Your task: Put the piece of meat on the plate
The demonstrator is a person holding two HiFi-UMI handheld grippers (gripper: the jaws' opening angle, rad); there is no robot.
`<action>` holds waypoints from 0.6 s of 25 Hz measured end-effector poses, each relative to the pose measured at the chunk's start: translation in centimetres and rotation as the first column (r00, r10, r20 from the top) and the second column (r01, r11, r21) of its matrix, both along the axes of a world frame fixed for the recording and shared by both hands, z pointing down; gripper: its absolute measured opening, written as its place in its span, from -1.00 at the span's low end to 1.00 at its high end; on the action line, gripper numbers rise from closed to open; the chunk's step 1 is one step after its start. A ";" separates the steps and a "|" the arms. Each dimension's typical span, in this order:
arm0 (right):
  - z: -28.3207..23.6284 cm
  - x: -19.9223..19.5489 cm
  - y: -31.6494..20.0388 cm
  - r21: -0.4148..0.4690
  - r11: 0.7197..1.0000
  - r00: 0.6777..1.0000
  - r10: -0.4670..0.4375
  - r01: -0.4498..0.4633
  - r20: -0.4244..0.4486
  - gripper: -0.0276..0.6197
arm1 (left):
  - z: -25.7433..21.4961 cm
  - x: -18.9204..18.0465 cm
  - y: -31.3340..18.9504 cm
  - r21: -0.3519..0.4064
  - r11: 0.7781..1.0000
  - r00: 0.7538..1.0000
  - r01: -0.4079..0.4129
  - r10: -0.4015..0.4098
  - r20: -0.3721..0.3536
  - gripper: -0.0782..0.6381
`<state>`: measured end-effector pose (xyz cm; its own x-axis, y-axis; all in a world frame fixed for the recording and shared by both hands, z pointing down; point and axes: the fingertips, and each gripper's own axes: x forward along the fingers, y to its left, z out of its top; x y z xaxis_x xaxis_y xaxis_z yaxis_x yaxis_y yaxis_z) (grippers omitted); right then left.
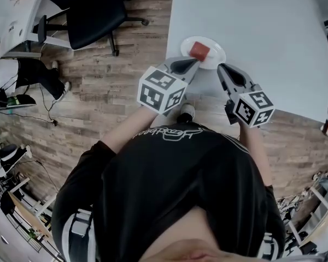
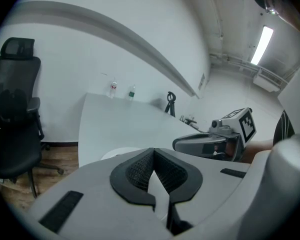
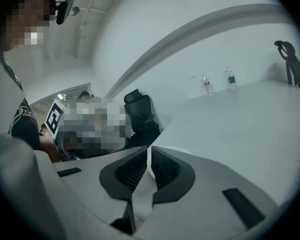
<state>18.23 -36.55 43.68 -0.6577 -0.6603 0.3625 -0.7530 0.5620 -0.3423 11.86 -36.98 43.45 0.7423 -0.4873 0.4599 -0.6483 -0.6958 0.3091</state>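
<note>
A red piece of meat (image 1: 199, 51) lies on a small white plate (image 1: 214, 58) near the front edge of the white table (image 1: 262, 26). My left gripper (image 1: 195, 63) hovers just in front of the plate on the left, its tips at the rim, jaws shut and empty. In the left gripper view its pads (image 2: 140, 170) meet with nothing between them, and a bit of the plate's rim (image 2: 114, 154) shows behind. My right gripper (image 1: 220, 67) hangs just right of the plate, shut and empty; its jaws (image 3: 150, 151) are closed in its own view.
A black office chair (image 1: 93, 12) stands on the wood floor left of the table. Two small bottles (image 2: 113, 89) and a black clamp-like object (image 2: 170, 103) stand at the table's far edge. Cluttered shelving lines the left of the room.
</note>
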 end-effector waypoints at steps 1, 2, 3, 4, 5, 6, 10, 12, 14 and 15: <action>-0.4 -0.5 0.5 0.009 1.000 1.000 0.002 -0.002 0.000 -0.83 | -0.5 -0.4 0.5 0.010 1.000 1.000 -0.007 0.007 -0.004 -0.76; -0.8 -1.0 1.1 0.016 1.000 1.000 0.004 -0.004 -0.001 -0.83 | -1.0 -0.8 1.1 0.019 1.000 1.000 -0.013 0.013 -0.008 -0.76; -1.2 -1.5 1.8 0.022 1.000 1.000 0.006 -0.006 -0.003 -0.83 | -1.5 -1.2 1.8 0.026 1.000 1.000 -0.017 0.018 -0.011 -0.76; -1.7 -1.9 2.5 0.028 1.000 1.000 0.009 -0.009 -0.005 -0.83 | -2.0 -1.6 2.6 0.032 0.999 1.000 -0.022 0.022 -0.014 -0.76; -2.3 -2.2 3.3 0.036 0.999 1.000 0.015 -0.015 -0.006 -0.83 | -2.6 -1.9 3.4 0.037 0.999 0.999 -0.027 0.028 -0.019 -0.76; -2.9 -2.4 4.1 0.046 0.999 1.000 0.023 -0.023 -0.006 -0.83 | -3.2 -2.2 4.2 0.044 0.998 0.999 -0.033 0.034 -0.023 -0.76; -5.1 -3.6 7.4 0.093 0.994 0.998 0.065 -0.065 -0.001 -0.83 | -5.1 -3.6 7.4 0.078 0.995 0.997 -0.065 0.067 -0.029 -0.76; -5.7 -4.5 9.4 0.104 0.992 0.997 0.073 -0.073 0.004 -0.83 | -5.5 -4.6 9.4 0.083 0.994 0.996 -0.075 0.078 -0.033 -0.76; -6.3 -5.5 11.3 0.117 0.990 0.997 0.081 -0.081 0.003 -0.83 | -5.8 -5.6 11.3 0.086 0.993 0.996 -0.084 0.087 -0.033 -0.76; -6.5 -6.0 12.1 0.122 0.989 0.996 0.086 -0.086 0.003 -0.83 | -5.9 -6.1 12.2 0.086 0.992 0.995 -0.088 0.091 -0.033 -0.76</action>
